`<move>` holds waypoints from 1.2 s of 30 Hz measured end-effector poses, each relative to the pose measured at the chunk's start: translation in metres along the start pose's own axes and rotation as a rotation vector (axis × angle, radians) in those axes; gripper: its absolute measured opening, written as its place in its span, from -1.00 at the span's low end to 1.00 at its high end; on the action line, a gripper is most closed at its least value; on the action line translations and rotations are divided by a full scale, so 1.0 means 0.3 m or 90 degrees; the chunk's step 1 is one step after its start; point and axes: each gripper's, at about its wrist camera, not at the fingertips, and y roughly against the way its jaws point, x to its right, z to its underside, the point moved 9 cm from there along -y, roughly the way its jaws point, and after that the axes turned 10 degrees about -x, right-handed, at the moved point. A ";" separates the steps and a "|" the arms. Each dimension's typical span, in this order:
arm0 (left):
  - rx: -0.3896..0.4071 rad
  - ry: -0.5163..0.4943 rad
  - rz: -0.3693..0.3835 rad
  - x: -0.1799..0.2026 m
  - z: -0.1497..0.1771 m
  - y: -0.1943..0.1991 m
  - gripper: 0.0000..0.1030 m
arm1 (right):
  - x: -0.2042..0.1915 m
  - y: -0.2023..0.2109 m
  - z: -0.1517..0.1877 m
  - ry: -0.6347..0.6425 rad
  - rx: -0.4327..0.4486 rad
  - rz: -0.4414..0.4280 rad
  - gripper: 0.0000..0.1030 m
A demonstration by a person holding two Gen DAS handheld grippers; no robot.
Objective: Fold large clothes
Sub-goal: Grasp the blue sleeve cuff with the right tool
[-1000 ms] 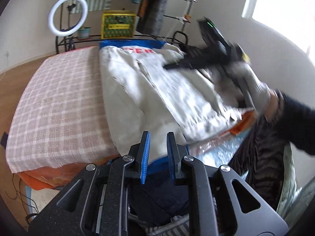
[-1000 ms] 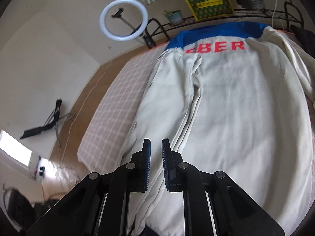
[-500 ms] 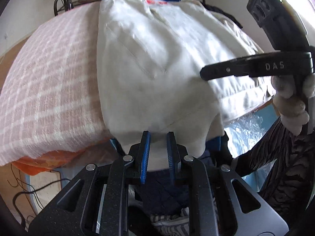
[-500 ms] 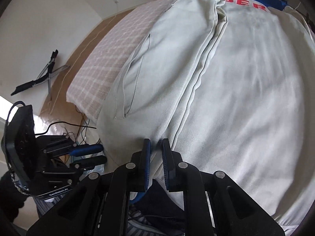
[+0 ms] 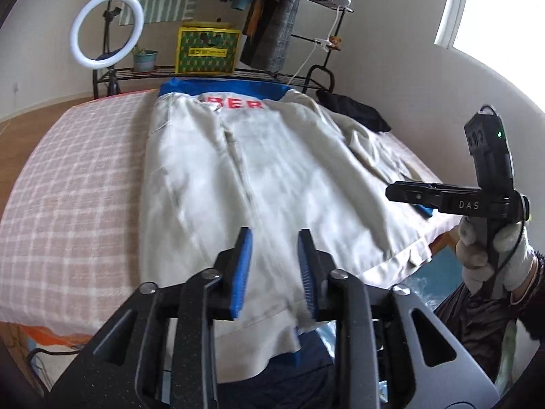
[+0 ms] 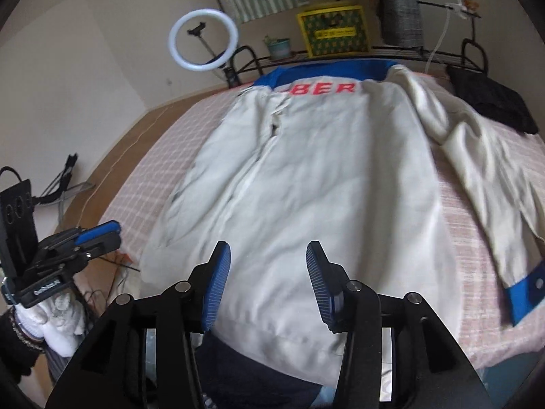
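- The jacket (image 6: 323,177) lies flat, back up, on the checked bed (image 5: 75,184): off-white with a blue collar and red letters.
- One sleeve with a blue cuff trails toward the bed's right edge.
- My left gripper (image 5: 274,266) and right gripper (image 6: 267,283) are opening above the hem, pads pressing on nothing.

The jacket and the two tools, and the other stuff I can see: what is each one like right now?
Jacket: spread flat on the bed, back up, left side folded in.
Right sleeve: lying out to the side, unfolded.
Left tool: opening, nothing gripped, above the hem.
Right tool: opening, nothing gripped, above the hem.
Ring light: off.
Bed: covered with a checked sheet.
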 end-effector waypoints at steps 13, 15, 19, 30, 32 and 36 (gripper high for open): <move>-0.046 -0.113 0.037 0.281 -0.153 -0.214 -0.33 | 0.643 0.277 0.074 -0.223 0.050 0.141 0.29; -0.055 -0.125 0.044 0.308 -0.169 -0.254 -0.33 | 0.728 0.291 0.102 -0.254 0.043 0.141 0.30; -0.082 -0.136 0.064 0.362 -0.201 -0.349 -0.33 | 0.847 0.256 0.177 -0.358 0.004 0.065 0.31; -0.121 -0.116 0.097 0.391 -0.236 -0.499 -0.33 | 0.980 0.191 0.224 -0.415 0.024 0.126 0.31; -0.121 -0.106 0.101 0.388 -0.244 -0.508 -0.33 | 0.997 0.176 0.219 -0.418 0.024 0.120 0.31; -0.119 -0.102 0.108 0.392 -0.253 -0.512 -0.33 | 0.967 0.131 0.194 -0.378 -0.001 0.109 0.21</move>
